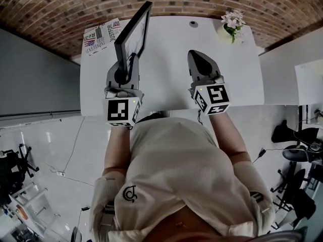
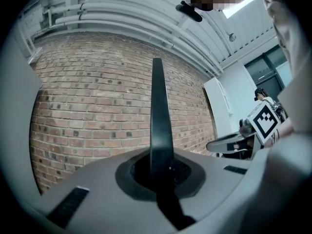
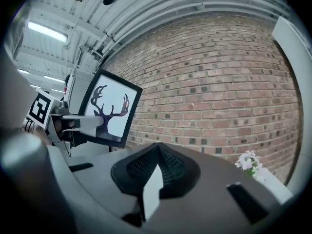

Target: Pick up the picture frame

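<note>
The picture frame [image 1: 133, 32] is black, with a white print of dark antlers, and stands upright above the white table [image 1: 166, 87]. My left gripper [image 1: 123, 68] is shut on its lower edge. In the left gripper view the frame [image 2: 158, 111] shows edge-on as a thin black bar clamped between the jaws of the left gripper [image 2: 158, 168]. My right gripper [image 1: 195, 55] hovers over the table to the frame's right, shut and empty. From the right gripper view the frame [image 3: 109, 113] and the left gripper [image 3: 73, 123] sit at the left, beyond the shut right gripper [image 3: 158, 150].
A pot of pale flowers [image 1: 232, 24] stands at the table's far right corner, also seen as the flowers [image 3: 248, 162]. A magazine [image 1: 101, 37] lies at the far left corner. A brick wall [image 1: 60, 9] runs behind the table. A small round object [image 1: 193, 23] sits by the far edge.
</note>
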`<action>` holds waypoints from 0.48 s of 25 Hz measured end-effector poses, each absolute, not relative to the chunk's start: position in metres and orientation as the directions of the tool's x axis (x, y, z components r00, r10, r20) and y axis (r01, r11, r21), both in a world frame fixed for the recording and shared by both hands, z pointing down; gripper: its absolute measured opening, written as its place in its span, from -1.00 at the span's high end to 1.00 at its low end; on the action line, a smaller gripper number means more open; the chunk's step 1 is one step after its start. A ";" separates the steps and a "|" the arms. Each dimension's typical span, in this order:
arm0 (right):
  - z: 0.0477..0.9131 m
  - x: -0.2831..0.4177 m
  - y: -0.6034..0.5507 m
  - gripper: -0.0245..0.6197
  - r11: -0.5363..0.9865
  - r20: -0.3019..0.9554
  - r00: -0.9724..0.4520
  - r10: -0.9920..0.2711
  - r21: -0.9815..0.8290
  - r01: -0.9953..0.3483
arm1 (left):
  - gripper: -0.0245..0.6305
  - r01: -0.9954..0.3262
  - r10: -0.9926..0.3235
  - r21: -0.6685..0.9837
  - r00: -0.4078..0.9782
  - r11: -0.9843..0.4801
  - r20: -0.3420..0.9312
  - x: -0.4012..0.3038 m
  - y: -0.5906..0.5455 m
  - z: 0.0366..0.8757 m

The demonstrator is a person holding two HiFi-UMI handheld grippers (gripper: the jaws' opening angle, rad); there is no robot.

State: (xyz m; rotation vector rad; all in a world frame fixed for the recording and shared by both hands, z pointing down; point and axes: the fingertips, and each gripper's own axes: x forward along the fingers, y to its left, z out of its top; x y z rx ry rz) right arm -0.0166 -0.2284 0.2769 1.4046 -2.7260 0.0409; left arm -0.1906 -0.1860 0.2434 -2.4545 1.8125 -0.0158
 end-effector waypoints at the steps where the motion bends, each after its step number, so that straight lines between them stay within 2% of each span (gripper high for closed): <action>1: 0.277 -0.016 -0.229 0.91 0.579 0.080 -0.576 -0.813 0.013 -0.815 | 0.85 -0.954 -0.955 -0.075 0.294 -0.290 -0.042 -0.191 -0.187 0.245; 12: 0.283 -0.019 -0.241 0.91 0.569 0.102 -0.566 -0.818 -0.002 -0.822 | 0.85 -0.961 -0.960 -0.023 0.277 -0.276 -0.030 -0.206 -0.198 0.252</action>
